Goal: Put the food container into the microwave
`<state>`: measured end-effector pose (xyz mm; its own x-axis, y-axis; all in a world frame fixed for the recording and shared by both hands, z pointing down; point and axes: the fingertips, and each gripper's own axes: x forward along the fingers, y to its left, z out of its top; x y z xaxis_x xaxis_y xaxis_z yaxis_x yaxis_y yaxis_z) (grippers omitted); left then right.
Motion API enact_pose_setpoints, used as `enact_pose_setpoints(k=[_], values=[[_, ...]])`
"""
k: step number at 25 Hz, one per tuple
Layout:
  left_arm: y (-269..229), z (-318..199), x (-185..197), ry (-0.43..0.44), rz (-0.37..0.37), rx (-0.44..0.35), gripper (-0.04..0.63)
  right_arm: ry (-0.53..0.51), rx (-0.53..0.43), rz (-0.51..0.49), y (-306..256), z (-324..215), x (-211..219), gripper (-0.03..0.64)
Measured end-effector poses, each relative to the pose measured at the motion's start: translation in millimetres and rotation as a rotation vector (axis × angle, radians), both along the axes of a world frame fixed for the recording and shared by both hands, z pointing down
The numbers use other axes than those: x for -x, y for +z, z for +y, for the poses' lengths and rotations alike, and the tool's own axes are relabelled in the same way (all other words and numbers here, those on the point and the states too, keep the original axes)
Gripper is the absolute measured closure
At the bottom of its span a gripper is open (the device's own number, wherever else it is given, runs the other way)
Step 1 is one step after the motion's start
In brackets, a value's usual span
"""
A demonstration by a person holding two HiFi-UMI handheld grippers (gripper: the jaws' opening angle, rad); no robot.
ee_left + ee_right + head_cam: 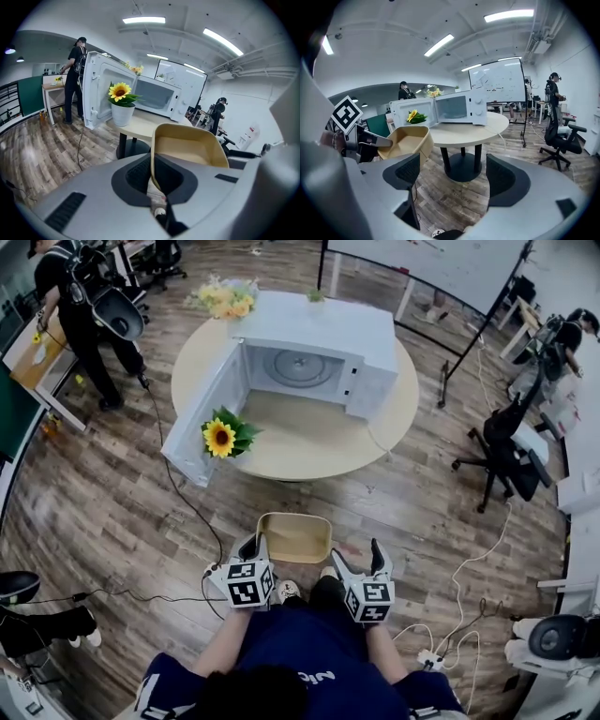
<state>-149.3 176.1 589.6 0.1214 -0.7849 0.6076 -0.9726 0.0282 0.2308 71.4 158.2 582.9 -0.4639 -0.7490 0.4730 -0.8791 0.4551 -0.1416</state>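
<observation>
The left gripper (153, 174) has its jaws shut tight on the near rim of the tan container (188, 149); the thin wall is pinched between the two dark pads, and the container juts forward from them, open side up, its inside plain tan. The right gripper (454, 176) holds nothing; its jaws stand wide apart, with only the wood floor (456, 194) showing between them. In the head view it sits just beside the container's right side; whether it touches I cannot tell. Both grippers are low in front of the person who holds them; the container is in the air over the floor, near the round surface (309, 442) but short of its edge.

The microwave (314, 352) stands on the far half of the surface; its door (208, 409) is swung wide open to the left, and the round turntable (302, 368) shows in the lit cavity. A sunflower (219, 438) in a white pot stands at the left edge of the surface, just in front of the open door; more flowers (225, 298) sit behind the microwave's left corner.

A person in black (80, 310) stands at the upper left beside a desk; a black chair (506, 451) stands on the floor to the right, well apart from the surface; a whiteboard (441, 263) on a stand is behind it.
</observation>
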Motion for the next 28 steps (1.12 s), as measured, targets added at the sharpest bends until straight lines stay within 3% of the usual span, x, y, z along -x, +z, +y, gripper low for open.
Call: enact_pose_setpoints(k=[11,15,28], values=[[2.0,-38.8,3.3,-0.064,0.014,-0.008,0.589,-0.044,0.006,-0.020,9.5,-44.5,3.2,0.185],[0.0,-70.1,0.0,-0.082,0.003,-0.015,0.589,-0.072,-0.007,-0.030,7.3,-90.6,3.1,0.186],[-0.6,-183.5,5.3,-0.262,-0.008,0.026,0.589,-0.250,-0.018,-0.049,-0.7,-245.6,22.1,0.193]])
